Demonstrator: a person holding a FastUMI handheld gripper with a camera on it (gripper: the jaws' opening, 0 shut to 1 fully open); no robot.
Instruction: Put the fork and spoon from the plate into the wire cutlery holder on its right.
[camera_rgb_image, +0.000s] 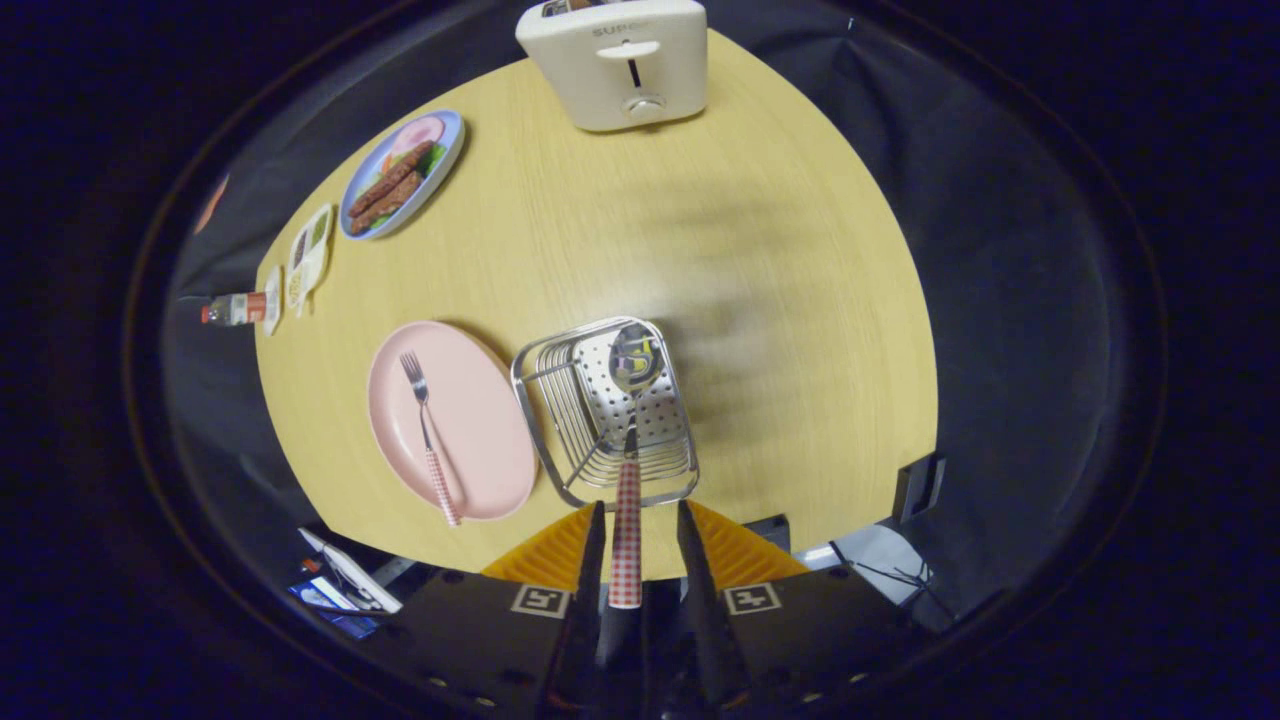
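- Gripper view, lowest centre of the frame: gripper (640, 560) with its two fingers set narrow, the checked handle of the spoon (627, 500) standing between them. The left finger lies against the handle; a thin gap shows on the right side, so I cannot tell whether both fingers press on it.
- Spoon bowl sits ahead of the fingers, inside the wire cutlery holder (560, 430), over its perforated metal plate. Glare on the bowl blurs its outline.
- Holder stands on the wooden table (780, 300), just right of the pink plate (480, 400); whether their rims touch is unclear.
- Fork (430, 440) lies on the pink plate, tines away from the camera, checked handle toward it.
- Upper left: a blue plate (447, 165) with food, hard to identify. Below it, sachets (308, 255) and a small bottle (232, 308) at the table's edge; their labels are too small to read.
- Top centre: a cream toaster (615, 60), its top cut off. Raised lettering on its face is partly legible, beginning "SUP".
- Lower left, under the table edge, cluttered items are too dark to make out.
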